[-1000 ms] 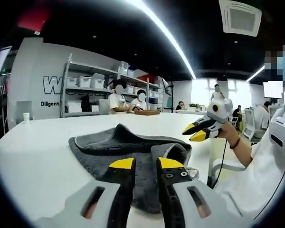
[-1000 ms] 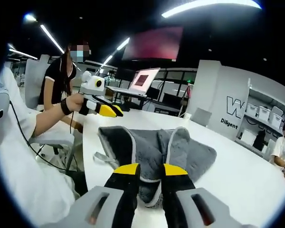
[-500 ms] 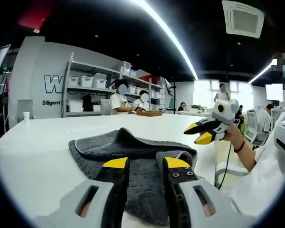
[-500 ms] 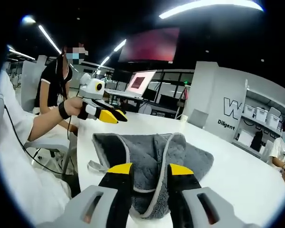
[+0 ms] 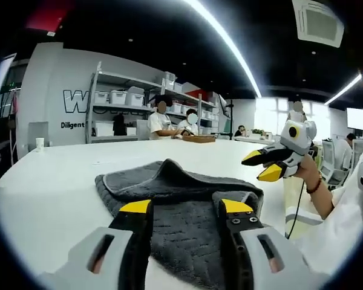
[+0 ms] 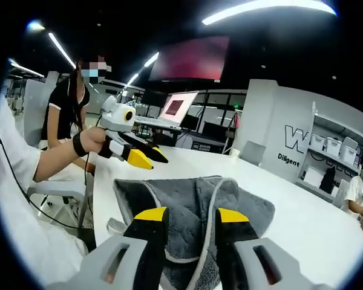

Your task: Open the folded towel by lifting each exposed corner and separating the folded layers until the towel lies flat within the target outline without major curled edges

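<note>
On the white surface (image 5: pixel 42 193) a grey folded towel (image 5: pixel 181 205) lies rumpled, a raised ridge along its middle, its long axis running across the left gripper view. The left gripper (image 5: pixel 186 206) and right gripper (image 6: pixel 191 215) both hover near it, jaws apart, holding nothing.

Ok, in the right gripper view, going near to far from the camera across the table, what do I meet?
Right gripper, jaws apart → grey towel, still folded → bare white table → laptop at the far edge → wall lettering and shelves of bins.
</note>
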Demonstrator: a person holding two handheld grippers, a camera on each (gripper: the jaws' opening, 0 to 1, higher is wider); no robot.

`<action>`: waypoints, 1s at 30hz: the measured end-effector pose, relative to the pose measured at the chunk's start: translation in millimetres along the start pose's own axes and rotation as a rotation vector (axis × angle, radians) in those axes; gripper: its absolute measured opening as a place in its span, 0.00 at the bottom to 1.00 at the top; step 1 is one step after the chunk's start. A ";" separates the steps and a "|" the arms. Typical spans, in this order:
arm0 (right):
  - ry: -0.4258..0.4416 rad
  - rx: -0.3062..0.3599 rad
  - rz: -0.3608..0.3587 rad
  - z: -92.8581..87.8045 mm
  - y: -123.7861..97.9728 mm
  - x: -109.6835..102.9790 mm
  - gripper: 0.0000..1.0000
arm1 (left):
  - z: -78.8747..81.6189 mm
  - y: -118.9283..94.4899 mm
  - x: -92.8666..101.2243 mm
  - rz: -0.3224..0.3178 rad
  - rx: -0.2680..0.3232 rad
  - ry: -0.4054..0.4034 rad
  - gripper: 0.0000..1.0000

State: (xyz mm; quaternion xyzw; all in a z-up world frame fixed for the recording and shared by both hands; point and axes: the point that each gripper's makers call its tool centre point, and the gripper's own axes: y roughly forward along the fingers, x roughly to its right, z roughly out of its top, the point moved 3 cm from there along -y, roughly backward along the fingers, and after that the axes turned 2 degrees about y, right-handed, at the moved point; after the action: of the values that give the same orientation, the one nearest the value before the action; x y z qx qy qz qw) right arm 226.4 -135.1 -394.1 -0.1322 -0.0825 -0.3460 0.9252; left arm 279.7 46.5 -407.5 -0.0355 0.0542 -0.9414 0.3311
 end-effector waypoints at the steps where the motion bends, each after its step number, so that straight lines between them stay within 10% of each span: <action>1: -0.003 0.008 0.004 2.9 1.8 -0.5 0.26 | -0.2 1.7 -1.2 0.000 -0.005 -0.003 0.43; 30: -0.007 -0.016 -0.005 13.8 31.6 12.4 0.31 | -1.6 21.2 -8.7 -0.004 -0.010 -0.041 0.49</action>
State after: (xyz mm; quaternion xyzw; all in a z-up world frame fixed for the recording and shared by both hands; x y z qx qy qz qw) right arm 255.7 -115.7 -383.8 -0.1405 -0.0836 -0.3484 0.9230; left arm 299.4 35.7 -412.0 -0.0566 0.0521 -0.9409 0.3299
